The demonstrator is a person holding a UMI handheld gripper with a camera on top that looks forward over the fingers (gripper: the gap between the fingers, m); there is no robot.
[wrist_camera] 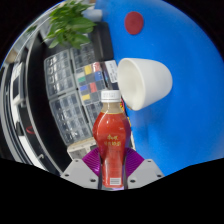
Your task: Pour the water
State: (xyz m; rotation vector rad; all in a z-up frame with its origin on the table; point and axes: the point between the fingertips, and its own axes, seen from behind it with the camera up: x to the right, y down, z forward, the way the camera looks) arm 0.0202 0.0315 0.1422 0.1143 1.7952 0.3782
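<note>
Holding a red-labelled clear plastic bottle with white cap (112, 140) upright, fingers (112, 172) clamped on its lower body. White ceramic cup (140, 82) sits just beyond, slightly right, on the blue bench (190, 120). Pre-pour step; next likely carrying forward and tipping over the cup.

- The gripper (112, 170) points forward, with both fingers showing at the near end of the gripper view.
- The left finger (82, 170) and the right finger (146, 169) are grey and angled inward toward each other.
- Each finger carries a purple pad (93, 157) on its inner face.
- Both pads press against the sides of a bottle (111, 140), which stands upright between the fingers.
- The person's hand is out of view.
</note>
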